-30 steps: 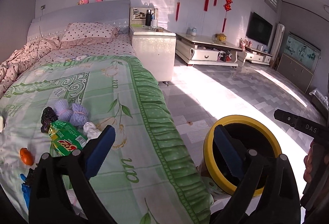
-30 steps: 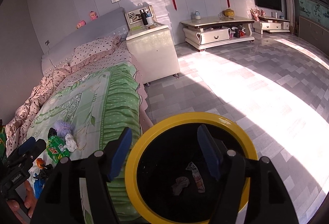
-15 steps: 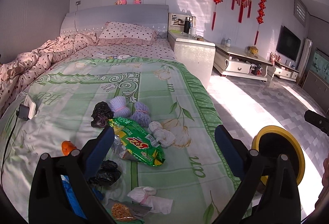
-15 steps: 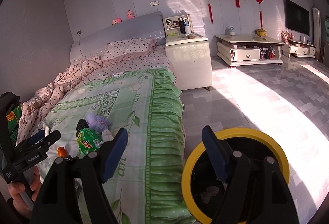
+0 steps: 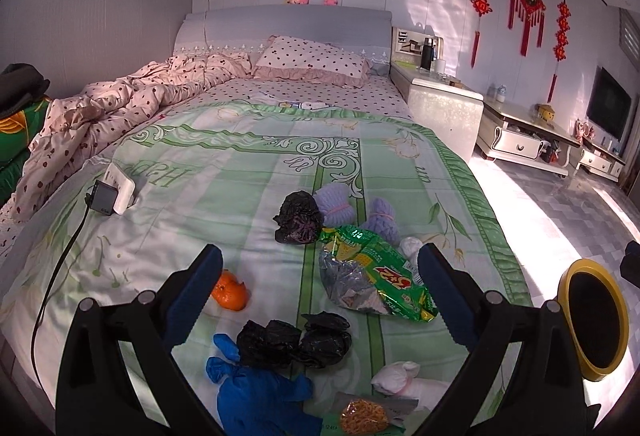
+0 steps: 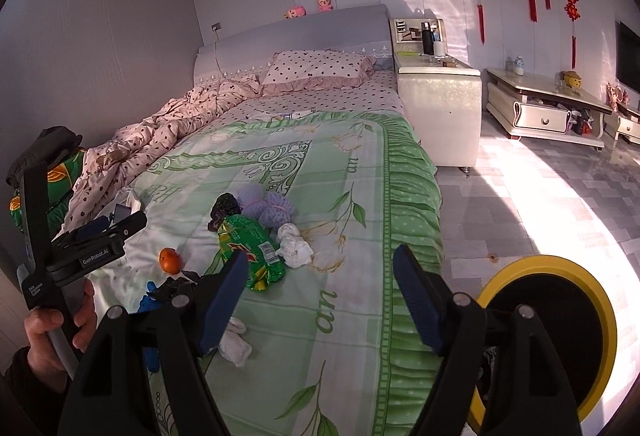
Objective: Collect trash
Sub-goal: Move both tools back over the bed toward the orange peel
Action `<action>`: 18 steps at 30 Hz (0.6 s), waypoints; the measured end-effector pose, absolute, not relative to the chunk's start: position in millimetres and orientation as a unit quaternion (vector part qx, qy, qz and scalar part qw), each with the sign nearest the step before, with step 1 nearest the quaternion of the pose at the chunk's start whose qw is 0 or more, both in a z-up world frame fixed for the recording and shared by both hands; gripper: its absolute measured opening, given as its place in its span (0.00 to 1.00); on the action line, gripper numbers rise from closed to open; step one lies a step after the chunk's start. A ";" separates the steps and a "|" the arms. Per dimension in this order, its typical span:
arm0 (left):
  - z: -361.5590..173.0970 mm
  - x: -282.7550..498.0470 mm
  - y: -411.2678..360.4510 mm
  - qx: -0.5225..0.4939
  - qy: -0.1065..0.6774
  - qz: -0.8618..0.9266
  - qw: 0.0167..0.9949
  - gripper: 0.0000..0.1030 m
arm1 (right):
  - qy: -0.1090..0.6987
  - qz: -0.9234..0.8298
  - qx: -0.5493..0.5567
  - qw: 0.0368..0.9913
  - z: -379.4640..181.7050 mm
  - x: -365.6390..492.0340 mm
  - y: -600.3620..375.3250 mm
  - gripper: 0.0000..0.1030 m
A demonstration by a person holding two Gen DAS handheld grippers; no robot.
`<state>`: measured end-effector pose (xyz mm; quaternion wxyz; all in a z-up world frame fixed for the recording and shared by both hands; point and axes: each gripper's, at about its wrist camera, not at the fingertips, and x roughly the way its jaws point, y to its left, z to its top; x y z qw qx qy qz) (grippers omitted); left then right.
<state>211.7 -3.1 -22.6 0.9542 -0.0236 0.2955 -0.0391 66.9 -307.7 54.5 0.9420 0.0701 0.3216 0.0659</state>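
Sunlight slants across a tiled bedroom floor and onto a wide bed [image 5: 248,172] spread with a pale green floral quilt, where the litter lies scattered near the foot: a crinkled green snack wrapper [image 5: 376,272], crumpled black plastic bags [image 5: 298,218], a knotted blue rubber glove [image 5: 256,388], wadded white tissue [image 6: 294,240], a piece of orange peel [image 5: 231,290] and a small packet of yellow crumbs [image 5: 362,416]. Both handheld claws stand wide and empty. The left gripper [image 5: 318,268] hangs over the heap, the green wrapper showing between its blue pads without touching them; the right gripper [image 6: 320,288] hovers above the quilt's frilled edge, with a hand [image 6: 52,332] visible gripping the other tool's handle. A round black bin with a yellow rim [image 6: 552,340] waits on the floor just beside the bed, on the sunlit side. The next pick looks best made by lowering one claw straight onto a single piece, the wrapper being the nearest candidate, and closing on its bunched middle rather than a loose corner, so the thin film does not slip or drag its neighbours. Two lilac yarn bundles [image 5: 360,212] beside the pile may not be rubbish and are worth avoiding.
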 end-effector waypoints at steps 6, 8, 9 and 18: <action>-39.3 224.2 28.1 -0.030 0.309 -0.009 0.951 0.91 | 0.341 0.104 0.060 0.932 35.9 78.1 -274.3 0.69; -47.0 229.5 37.1 -0.031 0.315 -0.002 0.948 0.91 | 0.348 0.115 0.056 0.929 28.4 80.1 -264.0 0.69; -51.2 232.3 41.4 -0.032 0.319 0.003 0.947 0.91 | 0.352 0.118 0.052 0.927 25.0 81.8 -259.4 0.69; -93.6 255.9 74.7 -0.045 0.353 0.031 0.934 0.91 | 0.396 0.149 0.021 0.906 -14.8 96.4 -223.4 0.69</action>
